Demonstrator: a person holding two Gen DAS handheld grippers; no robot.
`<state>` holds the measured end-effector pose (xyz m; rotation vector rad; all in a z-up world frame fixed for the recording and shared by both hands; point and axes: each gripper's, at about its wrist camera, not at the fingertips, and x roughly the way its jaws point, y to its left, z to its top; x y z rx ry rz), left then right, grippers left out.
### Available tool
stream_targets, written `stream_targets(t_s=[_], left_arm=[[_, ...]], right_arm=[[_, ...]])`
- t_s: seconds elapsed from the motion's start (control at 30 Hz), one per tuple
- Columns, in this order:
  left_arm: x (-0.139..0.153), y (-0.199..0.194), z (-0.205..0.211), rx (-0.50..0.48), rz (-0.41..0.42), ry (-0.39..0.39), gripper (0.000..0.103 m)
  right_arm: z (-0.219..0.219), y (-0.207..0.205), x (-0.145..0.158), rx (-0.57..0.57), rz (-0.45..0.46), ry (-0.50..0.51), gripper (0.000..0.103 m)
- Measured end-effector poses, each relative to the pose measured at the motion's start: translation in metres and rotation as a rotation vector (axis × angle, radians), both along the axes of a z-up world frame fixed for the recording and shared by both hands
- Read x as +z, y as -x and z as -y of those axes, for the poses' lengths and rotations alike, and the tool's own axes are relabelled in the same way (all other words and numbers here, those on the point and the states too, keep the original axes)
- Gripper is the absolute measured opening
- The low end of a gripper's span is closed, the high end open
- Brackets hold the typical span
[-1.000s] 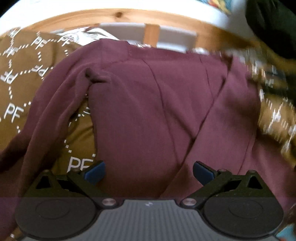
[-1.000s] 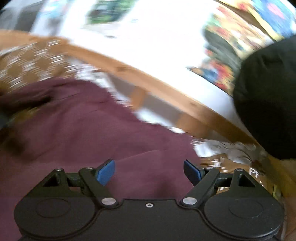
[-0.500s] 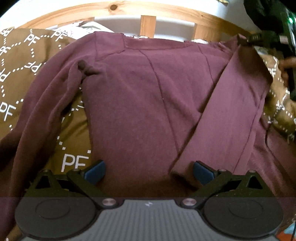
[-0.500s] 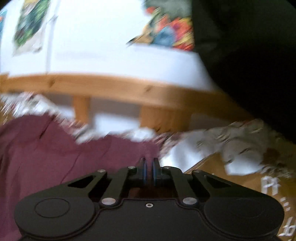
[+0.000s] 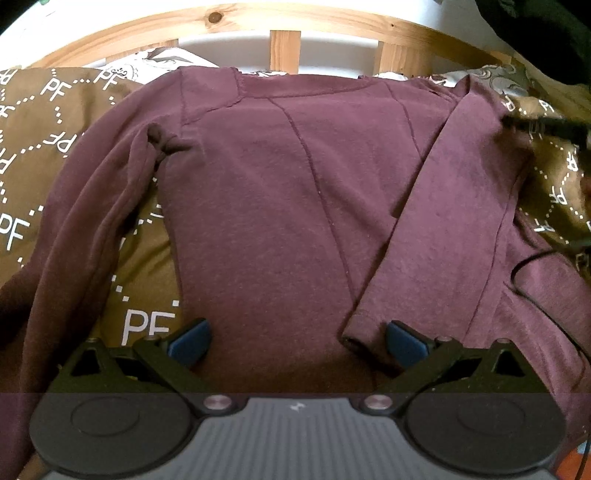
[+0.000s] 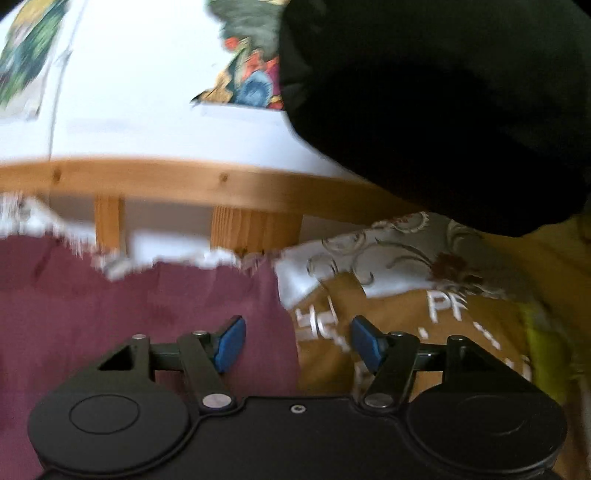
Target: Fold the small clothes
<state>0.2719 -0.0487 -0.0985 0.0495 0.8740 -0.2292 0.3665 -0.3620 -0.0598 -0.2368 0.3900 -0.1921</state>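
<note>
wooden bed frame (image 5: 236, 22) and a brown lettered bedspread (image 5: 40, 110) carry the work. left tongs (image 5: 297, 338): jaws wide apart, clamped on nothing, poised over the lower body of the maroon sweater (image 5: 258, 184); a folded-in sleeve cuff (image 5: 360, 332) lies just beside the right-hand pad. right tongs (image 6: 295, 339): jaws opening, no cloth pinched between them, straddling the sweater's edge where it meets the bedspread. sweater lies flat across the bed, one sleeve folded over the body, the other trailing loose. view is blurred. black fabric (image 6: 443, 110) fills the upper right.
</note>
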Motion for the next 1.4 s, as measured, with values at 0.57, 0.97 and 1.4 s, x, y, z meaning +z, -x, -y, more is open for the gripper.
stream_targets(t_s=[0.57, 0.97, 1.4], left_arm=[[0.093, 0.071, -0.046, 0.114, 0.205, 0.028, 0.102], [0.165, 0.098, -0.187, 0.146, 0.054, -0.321, 0.102], [0.114, 0.093, -0.21, 0.199, -0.297, -0.333, 0.011]], right_arm=[[-0.075, 0.149, 0.031, 0.131, 0.007, -0.168, 0.102], [-0.139, 0.228, 0.024, 0.342, -0.001, -0.145, 0.102], [-0.117, 0.219, 0.024, 0.274, -0.013, -0.267, 0.102]])
